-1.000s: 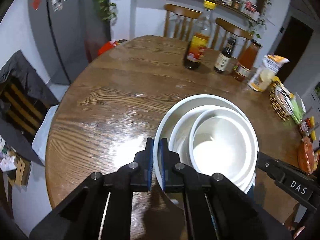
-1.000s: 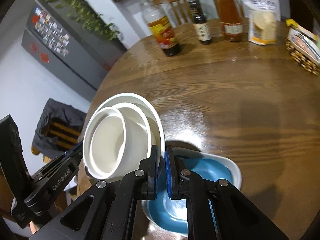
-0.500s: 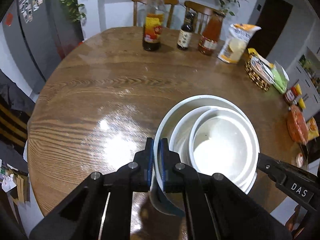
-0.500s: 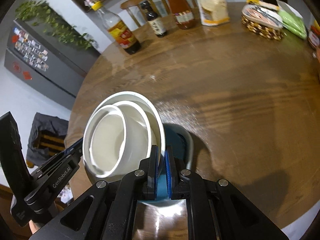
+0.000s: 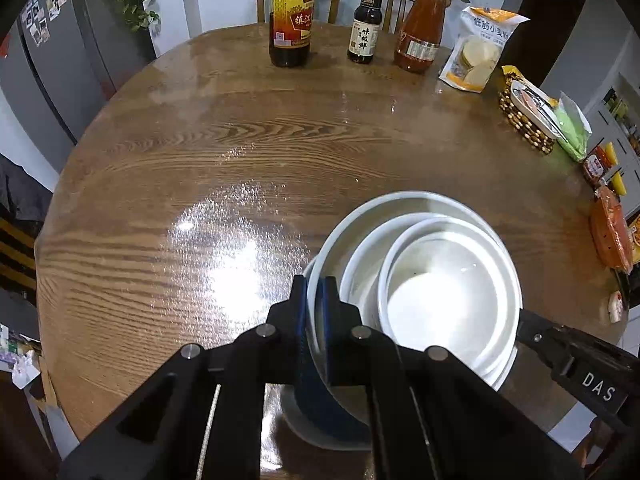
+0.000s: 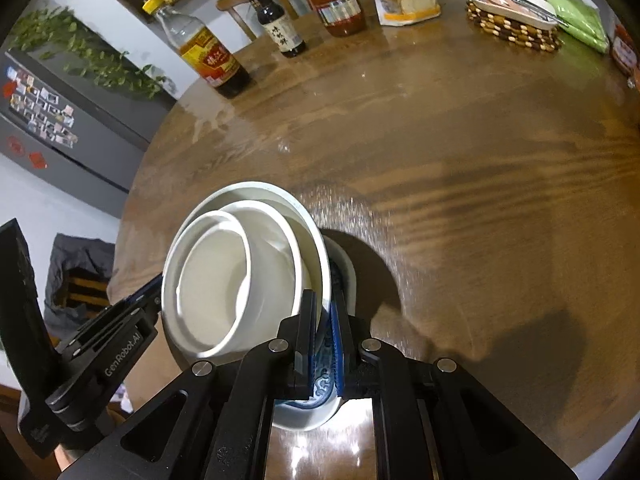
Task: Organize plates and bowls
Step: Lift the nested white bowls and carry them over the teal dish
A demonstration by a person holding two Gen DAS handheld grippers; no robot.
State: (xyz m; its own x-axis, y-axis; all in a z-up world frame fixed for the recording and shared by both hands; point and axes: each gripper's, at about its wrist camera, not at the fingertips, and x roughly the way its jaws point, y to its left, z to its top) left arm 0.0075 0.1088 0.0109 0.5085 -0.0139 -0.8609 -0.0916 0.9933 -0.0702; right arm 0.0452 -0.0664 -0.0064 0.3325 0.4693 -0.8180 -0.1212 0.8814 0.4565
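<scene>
A stack of three nested white bowls [image 5: 432, 280] is held just above a blue-centred white plate [image 5: 308, 420] on the round wooden table [image 5: 240, 160]. My left gripper [image 5: 314, 292] is shut on the left rim of the largest bowl. My right gripper [image 6: 325, 308] is shut on the opposite rim of the same bowl stack [image 6: 240, 276]. The blue plate [image 6: 316, 400] lies mostly hidden under the stack near the table's front edge. Whether the stack touches the plate I cannot tell.
At the far side stand a vinegar bottle [image 5: 291, 20], a soy bottle [image 5: 364, 28], a red sauce bottle [image 5: 422, 36] and a snack bag [image 5: 478, 52]. A woven basket [image 5: 528, 116] and packets sit at the right edge. Chairs stand behind.
Both grippers have carried the bowl stack over the blue plate, and the stack now covers most of it. Both views have swung toward the bottles.
</scene>
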